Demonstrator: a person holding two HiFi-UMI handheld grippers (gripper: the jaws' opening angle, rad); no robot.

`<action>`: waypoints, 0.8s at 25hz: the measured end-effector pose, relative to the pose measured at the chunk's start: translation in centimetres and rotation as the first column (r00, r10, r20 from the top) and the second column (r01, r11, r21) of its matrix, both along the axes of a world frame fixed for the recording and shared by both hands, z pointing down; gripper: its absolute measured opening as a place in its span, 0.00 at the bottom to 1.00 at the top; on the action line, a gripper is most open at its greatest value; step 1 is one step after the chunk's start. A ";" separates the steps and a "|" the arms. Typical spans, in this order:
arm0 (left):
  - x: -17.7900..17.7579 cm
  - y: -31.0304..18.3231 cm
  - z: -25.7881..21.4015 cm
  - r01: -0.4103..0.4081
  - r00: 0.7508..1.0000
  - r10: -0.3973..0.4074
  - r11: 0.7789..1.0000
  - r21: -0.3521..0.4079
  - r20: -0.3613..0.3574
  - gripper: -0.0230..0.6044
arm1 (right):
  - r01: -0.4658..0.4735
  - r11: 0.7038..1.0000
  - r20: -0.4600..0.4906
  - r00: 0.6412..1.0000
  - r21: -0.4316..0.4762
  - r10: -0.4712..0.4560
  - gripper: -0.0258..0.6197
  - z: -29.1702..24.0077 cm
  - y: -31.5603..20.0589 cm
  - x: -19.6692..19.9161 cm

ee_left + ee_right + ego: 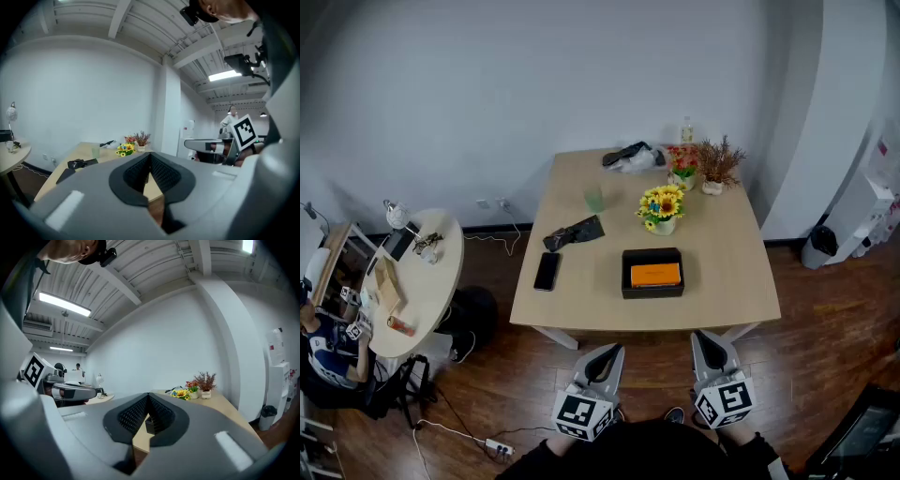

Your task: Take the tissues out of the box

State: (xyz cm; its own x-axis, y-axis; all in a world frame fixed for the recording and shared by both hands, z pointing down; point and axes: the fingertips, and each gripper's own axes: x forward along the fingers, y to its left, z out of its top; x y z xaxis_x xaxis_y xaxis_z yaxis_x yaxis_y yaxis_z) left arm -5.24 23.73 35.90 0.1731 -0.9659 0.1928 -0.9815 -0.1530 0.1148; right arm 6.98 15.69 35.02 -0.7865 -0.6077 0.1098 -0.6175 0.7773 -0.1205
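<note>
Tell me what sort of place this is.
Probably an office or meeting room: a rectangular light wood table, a round light wood side table carrying a white desk lamp and clutter, and a fluorescent tube light under an exposed ribbed ceiling.

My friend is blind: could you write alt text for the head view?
Seen from above, the left gripper and right gripper, both shut, sit short of a wooden table bearing a black box with an orange top, a phone and sunflowers.
</note>
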 end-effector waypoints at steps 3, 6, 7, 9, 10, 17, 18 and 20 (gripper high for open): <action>0.2 -1.1 0.2 0.004 1.000 -0.004 1.000 0.006 0.002 0.00 | 0.006 1.000 -0.007 1.000 0.003 -0.006 0.04 0.3 -0.9 0.4; 0.7 -2.5 0.1 0.005 1.000 -0.005 1.000 0.015 0.004 0.00 | 0.010 1.000 -0.012 1.000 0.010 -0.010 0.04 0.1 -2.1 1.1; 1.2 -2.9 0.0 0.004 1.000 -0.004 1.000 0.018 0.007 0.00 | 0.010 1.000 -0.012 1.000 0.011 -0.010 0.04 0.1 -2.6 1.5; 2.3 -3.9 -0.3 0.002 1.000 -0.002 1.000 0.022 0.014 0.01 | 0.011 1.000 -0.008 1.000 0.010 -0.011 0.04 0.1 -3.7 2.5; 2.8 -4.4 -0.4 0.001 1.000 -0.002 1.000 0.022 0.018 0.01 | 0.012 1.000 -0.006 1.000 0.008 -0.012 0.04 0.1 -4.3 3.0; 3.7 -6.1 1.1 0.040 0.998 -0.037 0.998 -0.041 0.060 0.01 | 0.046 0.998 -0.010 0.999 -0.040 -0.046 0.04 2.1 -7.1 4.7; 3.4 -6.2 1.3 0.048 0.997 -0.044 0.997 -0.055 0.070 0.02 | 0.047 0.998 -0.014 0.999 -0.052 -0.048 0.04 2.7 -7.5 4.8; 2.3 -6.7 1.6 0.062 0.994 -0.056 0.995 -0.072 0.089 0.04 | 0.045 0.997 -0.023 0.999 -0.070 -0.047 0.04 3.9 -8.5 4.7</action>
State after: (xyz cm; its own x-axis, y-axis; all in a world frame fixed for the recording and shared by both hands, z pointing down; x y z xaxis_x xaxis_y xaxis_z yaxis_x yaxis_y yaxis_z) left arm -2.92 17.05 37.54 0.0958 -0.9563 0.2762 -0.9953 -0.0889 0.0375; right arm 11.63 7.18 38.89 -0.8102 -0.5611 0.1699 -0.5845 0.7953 -0.1608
